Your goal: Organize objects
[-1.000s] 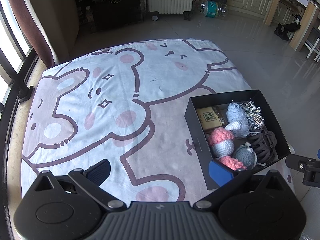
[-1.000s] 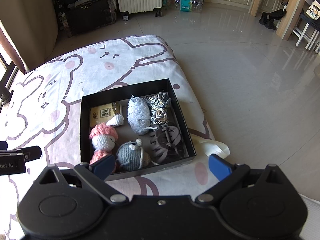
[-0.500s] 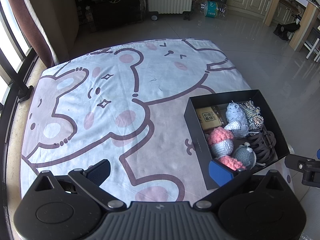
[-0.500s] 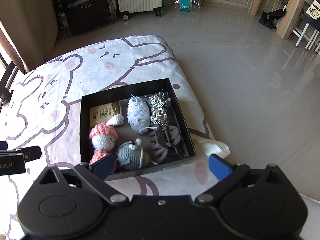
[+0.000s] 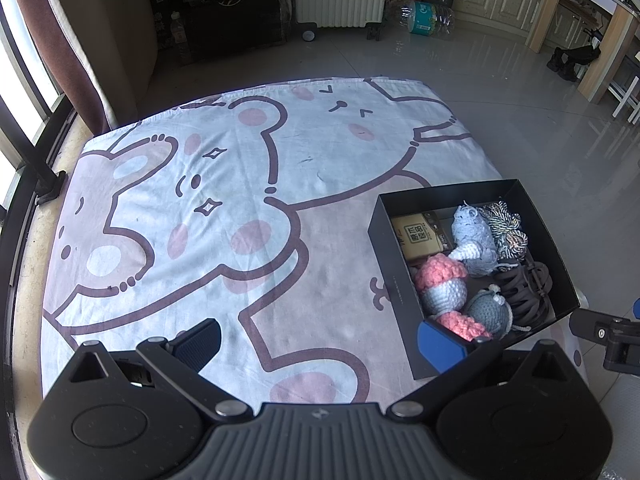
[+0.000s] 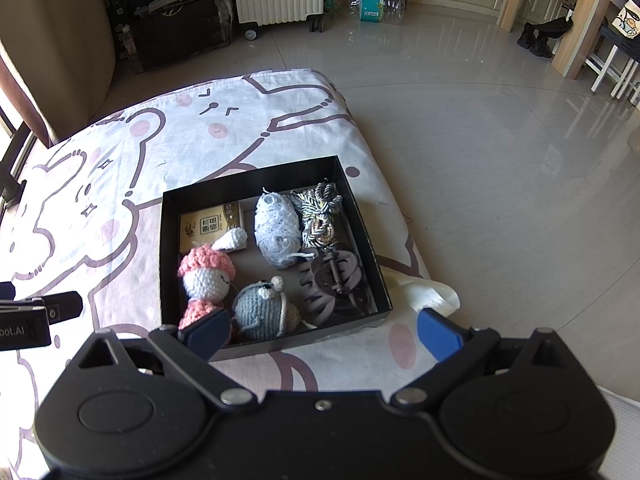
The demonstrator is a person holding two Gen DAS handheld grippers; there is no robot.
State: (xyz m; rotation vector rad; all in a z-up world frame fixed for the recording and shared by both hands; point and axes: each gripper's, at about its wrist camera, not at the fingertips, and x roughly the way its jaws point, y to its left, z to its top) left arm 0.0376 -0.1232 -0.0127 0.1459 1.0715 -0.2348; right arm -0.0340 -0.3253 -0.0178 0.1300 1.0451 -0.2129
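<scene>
Black box [image 6: 362,216] sits just ahead of my R gripper [image 6: 320,330], ahead-right of my L gripper [image 5: 320,338]. Both wide open, nothing held. Inside the box: pink-hat doll [image 6: 206,276], grey mouse [image 6: 264,306], pale-blue knit [image 6: 276,226], striped cord [image 6: 320,216], dark claw clip [image 6: 334,276], tan card pack [image 6: 210,226]. All packed flat w/ no overhang, so looks sorted to me. Sheet [image 5: 200,200] ahead of L has no loose items, hence both parked back off the box, prob task done.

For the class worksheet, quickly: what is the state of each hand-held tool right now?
Left tool: open, holding nothing, above the cartoon-bear printed sheet.
Right tool: open, holding nothing, near the black cardboard box.
</scene>
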